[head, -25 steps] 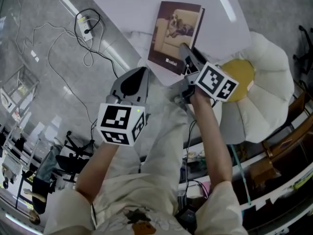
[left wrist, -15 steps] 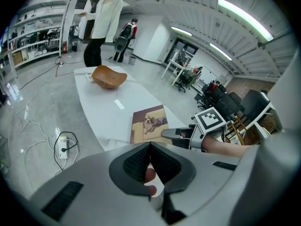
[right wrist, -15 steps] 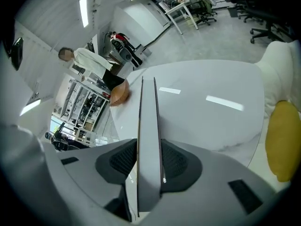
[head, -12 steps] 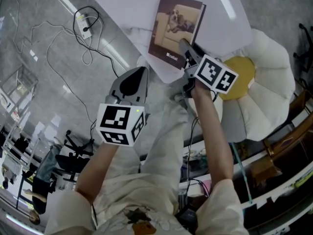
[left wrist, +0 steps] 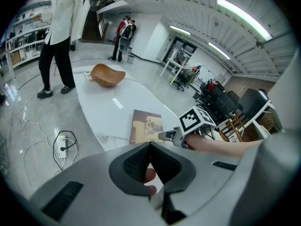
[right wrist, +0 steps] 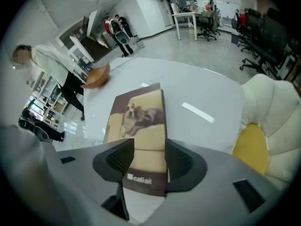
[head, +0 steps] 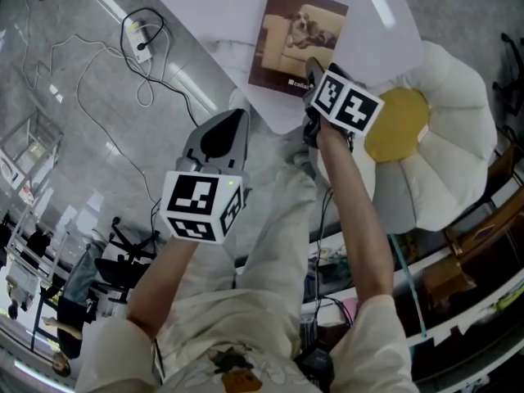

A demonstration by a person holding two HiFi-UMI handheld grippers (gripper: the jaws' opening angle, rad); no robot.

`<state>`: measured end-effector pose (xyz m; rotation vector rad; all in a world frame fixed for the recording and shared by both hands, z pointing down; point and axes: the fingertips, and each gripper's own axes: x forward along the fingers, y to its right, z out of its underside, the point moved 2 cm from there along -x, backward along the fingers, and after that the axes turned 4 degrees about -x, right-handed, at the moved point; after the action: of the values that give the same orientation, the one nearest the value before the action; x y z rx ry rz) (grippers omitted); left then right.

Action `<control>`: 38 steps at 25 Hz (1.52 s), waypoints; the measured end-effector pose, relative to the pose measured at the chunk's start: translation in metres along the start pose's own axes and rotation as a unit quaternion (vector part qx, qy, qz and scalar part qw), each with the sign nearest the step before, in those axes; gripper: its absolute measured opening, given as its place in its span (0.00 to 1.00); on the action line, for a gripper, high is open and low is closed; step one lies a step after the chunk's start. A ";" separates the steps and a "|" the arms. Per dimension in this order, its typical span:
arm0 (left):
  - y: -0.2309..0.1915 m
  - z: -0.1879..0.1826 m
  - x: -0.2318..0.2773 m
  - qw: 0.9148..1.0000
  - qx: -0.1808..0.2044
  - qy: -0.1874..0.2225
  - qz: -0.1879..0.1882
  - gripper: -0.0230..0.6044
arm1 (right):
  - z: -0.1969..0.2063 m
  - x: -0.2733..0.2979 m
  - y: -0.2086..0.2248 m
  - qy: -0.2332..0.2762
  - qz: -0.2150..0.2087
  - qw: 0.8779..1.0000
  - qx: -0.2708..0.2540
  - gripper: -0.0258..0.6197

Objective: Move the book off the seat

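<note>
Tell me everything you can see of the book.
The thin, closed book lies flat, cover up, on the white table near its edge. The cover shows a dog on a cream sofa, framed in dark brown, with white print at the near end. That end shows between the jaws of the right tool, which have just been opening; they do not grip it.

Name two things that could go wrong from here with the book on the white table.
The right gripper, whose jaws have just been opening, has the near end of the book between its jaws without gripping it; pulling away carelessly could snag the cover. The book lies near the corner of the table, so a nudge might push it off.
</note>
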<state>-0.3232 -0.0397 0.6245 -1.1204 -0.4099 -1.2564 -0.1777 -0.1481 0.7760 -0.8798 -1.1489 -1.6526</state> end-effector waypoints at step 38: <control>0.069 0.014 -0.029 0.999 0.041 0.007 0.017 0.05 | 0.005 -0.120 -0.020 0.081 -0.150 0.985 0.028 0.07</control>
<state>-0.2670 -0.0192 0.5777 -1.0440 -0.4279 -1.2068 -0.1564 -0.1071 0.6638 -0.5427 -1.2522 -1.8862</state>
